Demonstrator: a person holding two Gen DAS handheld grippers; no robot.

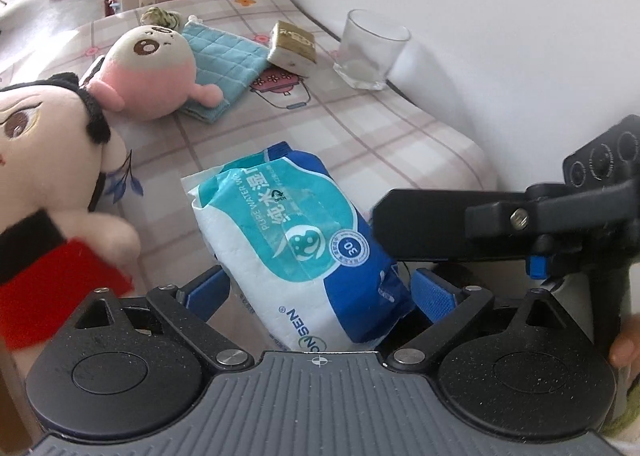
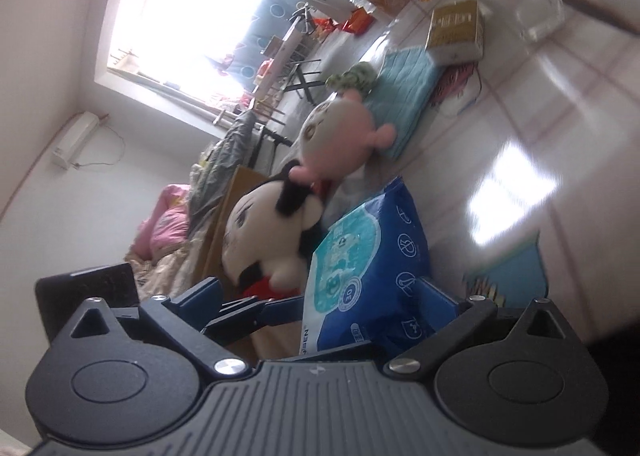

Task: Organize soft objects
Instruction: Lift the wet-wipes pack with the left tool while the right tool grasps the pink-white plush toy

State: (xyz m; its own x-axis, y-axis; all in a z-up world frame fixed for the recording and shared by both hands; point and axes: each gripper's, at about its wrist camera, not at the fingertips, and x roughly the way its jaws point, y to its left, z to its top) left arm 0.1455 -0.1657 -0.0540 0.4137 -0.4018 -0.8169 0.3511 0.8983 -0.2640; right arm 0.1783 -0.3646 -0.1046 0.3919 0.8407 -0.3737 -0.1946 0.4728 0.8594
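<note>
Blue-and-white plastic wet-wipe pack (image 1: 304,240) sits between spread left hand-held gripper (image 1: 320,292) fingers; right hand-held gripper (image 2: 320,296) likewise spread; clear glass tumbler (image 1: 372,50) looks empty.

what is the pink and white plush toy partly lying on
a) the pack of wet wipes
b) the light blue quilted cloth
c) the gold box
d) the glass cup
b: the pink and white plush toy overlaps the near edge of the light blue quilted cloth, well apart from the other three.
</note>
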